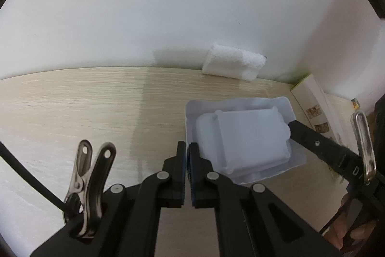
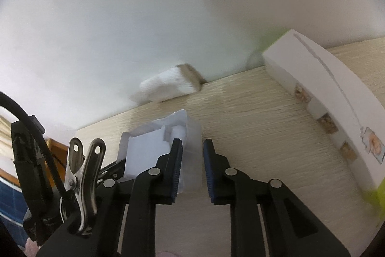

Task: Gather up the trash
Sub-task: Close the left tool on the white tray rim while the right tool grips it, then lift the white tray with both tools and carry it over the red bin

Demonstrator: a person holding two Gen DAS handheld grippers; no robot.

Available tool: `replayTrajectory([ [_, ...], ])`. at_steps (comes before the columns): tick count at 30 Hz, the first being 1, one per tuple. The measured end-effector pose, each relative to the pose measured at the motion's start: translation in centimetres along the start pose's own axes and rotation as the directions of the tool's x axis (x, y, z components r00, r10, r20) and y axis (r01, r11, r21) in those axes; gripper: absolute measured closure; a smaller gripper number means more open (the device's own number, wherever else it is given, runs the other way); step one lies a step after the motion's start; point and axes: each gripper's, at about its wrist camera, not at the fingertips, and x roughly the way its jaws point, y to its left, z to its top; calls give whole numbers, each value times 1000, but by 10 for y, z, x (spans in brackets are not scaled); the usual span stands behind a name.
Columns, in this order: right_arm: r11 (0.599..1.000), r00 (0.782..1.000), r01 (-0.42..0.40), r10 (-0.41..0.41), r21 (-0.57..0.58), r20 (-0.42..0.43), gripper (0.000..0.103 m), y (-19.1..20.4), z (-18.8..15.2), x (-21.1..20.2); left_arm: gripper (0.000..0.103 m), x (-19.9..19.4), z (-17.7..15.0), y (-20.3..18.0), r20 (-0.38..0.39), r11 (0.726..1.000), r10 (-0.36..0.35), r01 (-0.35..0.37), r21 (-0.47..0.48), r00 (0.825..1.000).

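The left claw [image 1: 187,155] is seen with its two blue-padded fingers pressed together, no gap left between them; whether the near rim of the translucent white moulded plastic tray [image 1: 240,136] is pinched there cannot be told, though the tips lie right at that rim. The right claw [image 2: 192,160] is held partly open; a slice of the tray [image 2: 149,151] sits between its fingers, the left pad touching the plastic and the right pad apart from it. From the left wrist view one black finger of the right claw is seen touching the tray's far side. The tray lies on the pale wood-grain table [image 1: 72,107]. One tray, one white foam block [image 1: 233,62] against the wall and one long white printed carton [image 2: 332,98] are counted.
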Motion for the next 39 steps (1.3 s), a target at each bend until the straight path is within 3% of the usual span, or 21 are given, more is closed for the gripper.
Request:
replayTrajectory([
  [11,997,998,-61,60,-38,-10,82,46,-21,-1,103,-32,-17,34,24,999,11,-10,-39,1000],
  [21,992,995,-101,101,-70,0,82,108,-50,-2,103,-62,-45,87,58,997,33,-29,-71,998],
  [28,989,993,-114,115,-93,8,82,150,-72,-2,103,-105,-62,135,79,995,48,-41,-89,996],
  [39,982,990,-135,139,-134,20,82,215,-93,37,103,-144,-83,197,106,991,77,-64,-118,991],
])
